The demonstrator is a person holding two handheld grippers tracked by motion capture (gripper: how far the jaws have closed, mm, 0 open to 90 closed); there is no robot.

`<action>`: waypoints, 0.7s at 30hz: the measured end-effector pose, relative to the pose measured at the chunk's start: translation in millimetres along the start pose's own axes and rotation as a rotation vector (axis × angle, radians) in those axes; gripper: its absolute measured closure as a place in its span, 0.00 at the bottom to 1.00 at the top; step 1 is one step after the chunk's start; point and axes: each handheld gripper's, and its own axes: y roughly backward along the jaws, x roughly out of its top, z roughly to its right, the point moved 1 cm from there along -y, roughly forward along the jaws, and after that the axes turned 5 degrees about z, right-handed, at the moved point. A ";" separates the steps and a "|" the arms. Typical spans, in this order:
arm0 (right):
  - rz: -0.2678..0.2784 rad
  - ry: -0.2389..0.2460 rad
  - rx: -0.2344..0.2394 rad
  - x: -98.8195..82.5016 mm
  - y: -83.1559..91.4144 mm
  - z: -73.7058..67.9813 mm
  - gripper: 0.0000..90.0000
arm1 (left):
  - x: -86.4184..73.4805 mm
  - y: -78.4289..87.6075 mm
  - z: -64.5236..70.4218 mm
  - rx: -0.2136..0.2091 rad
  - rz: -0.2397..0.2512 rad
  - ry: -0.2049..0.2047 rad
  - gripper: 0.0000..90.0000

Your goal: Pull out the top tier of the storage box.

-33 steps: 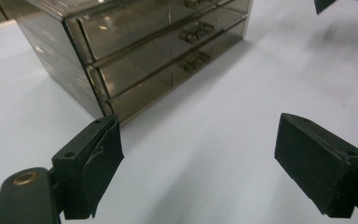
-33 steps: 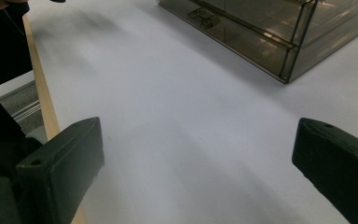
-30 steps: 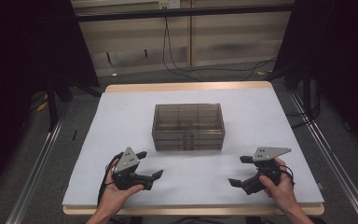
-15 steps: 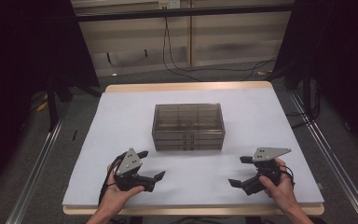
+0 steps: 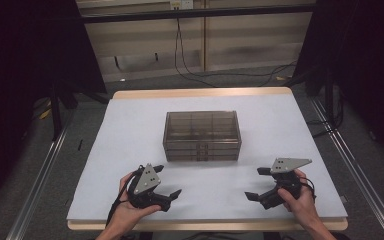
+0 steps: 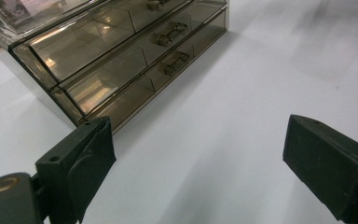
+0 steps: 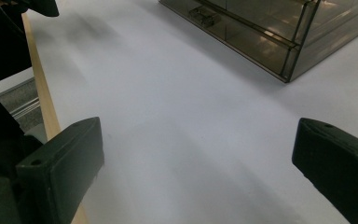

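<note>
A smoky see-through drawer cabinet (image 5: 202, 135) stands in the middle of the white table (image 5: 130, 125), its drawer fronts with small handles facing the person. My left gripper (image 5: 167, 180) rests near the front left, held in a hand, jaws wide open and empty. At the front right my right gripper (image 5: 257, 183) is also open and empty. The left gripper view looks past its own spread jaws (image 6: 200, 163) at the cabinet's (image 6: 121, 60) stacked drawers. In the right gripper view, the cabinet's corner (image 7: 284, 32) lies beyond the gripper (image 7: 196, 163).
The table's wooden front edge (image 7: 39, 88) runs close to the right gripper. Cables (image 5: 200, 70) lie on the floor behind the table, and metal rails (image 5: 35, 180) flank both sides. White surface lies between the grippers and the cabinet.
The left gripper has shifted slightly forward and to the right. The right gripper has barely moved.
</note>
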 end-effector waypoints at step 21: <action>-0.003 0.001 0.005 0.1 -1.0 0.1 0.02 | 12.8 -7.6 9.6 0.078 -0.023 -0.219 0.19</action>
